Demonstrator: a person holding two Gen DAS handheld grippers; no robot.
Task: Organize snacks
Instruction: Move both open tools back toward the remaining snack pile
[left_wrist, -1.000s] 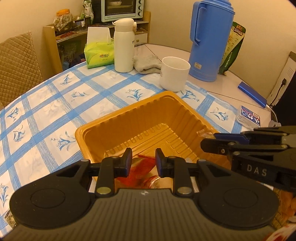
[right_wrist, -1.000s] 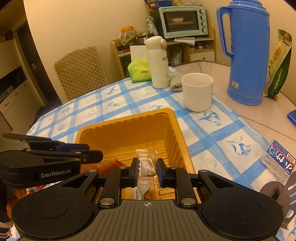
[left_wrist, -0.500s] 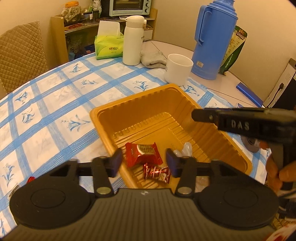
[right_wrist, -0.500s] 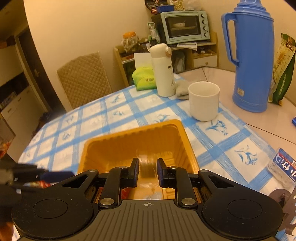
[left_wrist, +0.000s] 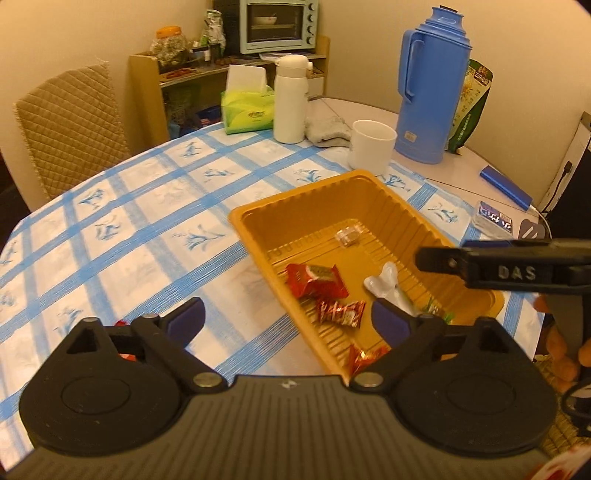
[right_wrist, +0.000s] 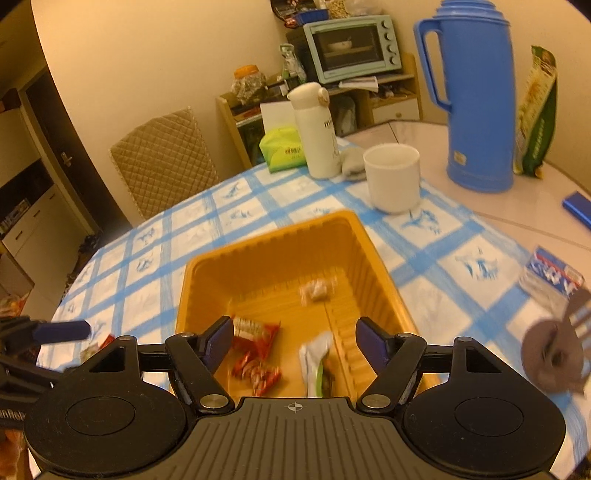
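**Both grippers open over the snack tray**

The left gripper (left_wrist: 288, 317) has its jaws spread as wide as they go. They have just been opening. Nothing is between the pads; the near left corner of the tray and the tablecloth show in the gap.

The right gripper (right_wrist: 293, 339) has its jaws spread too, and they have also just been opening. Nothing is pinched. The snacks lie loose on the tray floor below the gap.

The orange tray (left_wrist: 314, 195) sits on the blue and white tablecloth (left_wrist: 122, 236). Inside it is a red snack pack (left_wrist: 316, 280) near the middle. A small red candy (left_wrist: 341, 313) lies just beside it at 5 o'clock. A white and green pack (left_wrist: 388, 284) lies at 3 o'clock from the red pack. A small clear wrapped sweet (left_wrist: 349, 236) sits alone toward the far wall, at 12 o'clock. One more red wrapper (left_wrist: 364, 360) lies at the near end of the tray.

A white cup (left_wrist: 371, 147) stands past the tray at 12 o'clock. A blue flask (left_wrist: 430, 85) stands at 1 o'clock.
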